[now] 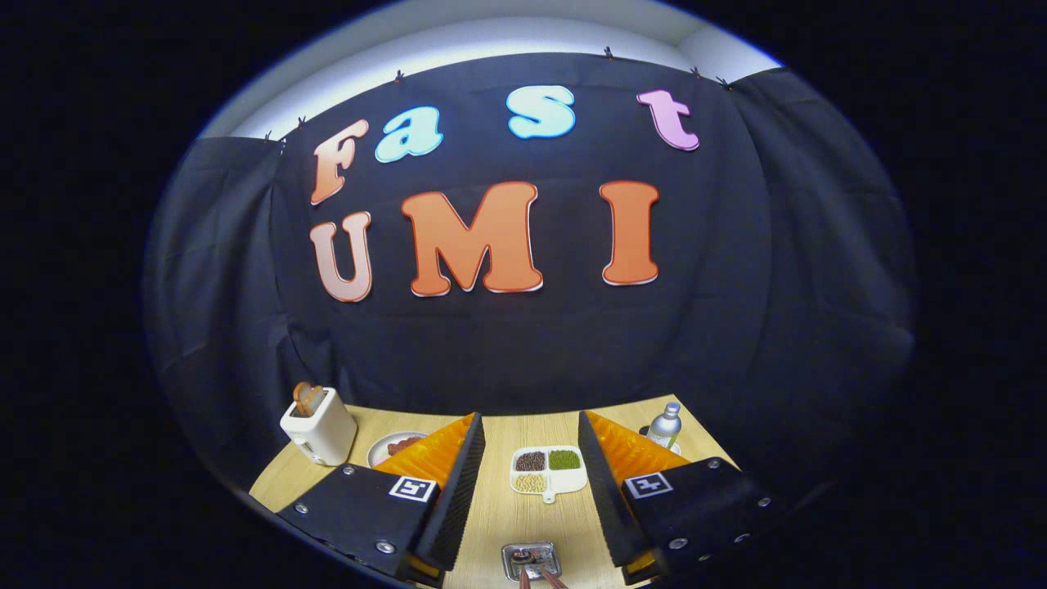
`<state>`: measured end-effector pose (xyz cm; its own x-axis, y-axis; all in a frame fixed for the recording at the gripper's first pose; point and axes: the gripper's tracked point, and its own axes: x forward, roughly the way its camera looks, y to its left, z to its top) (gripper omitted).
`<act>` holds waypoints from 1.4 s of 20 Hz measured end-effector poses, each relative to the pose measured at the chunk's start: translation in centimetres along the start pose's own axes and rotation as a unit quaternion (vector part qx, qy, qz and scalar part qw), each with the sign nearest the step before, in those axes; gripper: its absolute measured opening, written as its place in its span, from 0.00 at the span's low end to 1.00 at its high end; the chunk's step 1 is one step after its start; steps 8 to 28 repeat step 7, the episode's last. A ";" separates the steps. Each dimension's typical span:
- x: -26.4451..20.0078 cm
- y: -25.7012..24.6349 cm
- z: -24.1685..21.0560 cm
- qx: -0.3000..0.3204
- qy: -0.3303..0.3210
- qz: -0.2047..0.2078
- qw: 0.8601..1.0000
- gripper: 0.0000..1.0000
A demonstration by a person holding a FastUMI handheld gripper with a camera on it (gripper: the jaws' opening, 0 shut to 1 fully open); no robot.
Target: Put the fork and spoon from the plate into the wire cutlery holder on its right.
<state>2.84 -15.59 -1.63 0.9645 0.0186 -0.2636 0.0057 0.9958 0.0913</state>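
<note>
In the gripper view, the tongs (530, 483) are held level above the wooden surface (499, 523), pointing toward the black cloth wall at the back. Their two fingers are spread wide apart with bare wood between them; they are released and touch nothing.

Between the fingers and a little beyond their tips lies a white divided dish (548, 470) with three compartments: dark brown grains in one rear cell, green ones in the other rear cell, and pale yellow ones in the front cell. Its small tab handle points back toward the tongs.

Close under the tongs, between the finger bases, sits a small shiny metal tray (531, 560). Two thin reddish-brown handles (540, 577) lie in it, running from the tray toward the camera; whether these are the fork and spoon cannot be told, as their ends are hidden.

Beyond the left finger stands a white toaster (317, 425) with a brown slice upright in its slot. Beside it, partly behind the finger, a white plate (391, 446) holds something reddish. Beyond the right finger a silver bottle (664, 425) stands upright.
</note>
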 end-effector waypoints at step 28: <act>-1.4 1.0 5.0 0.008 -0.070 0.012 0.997 0.74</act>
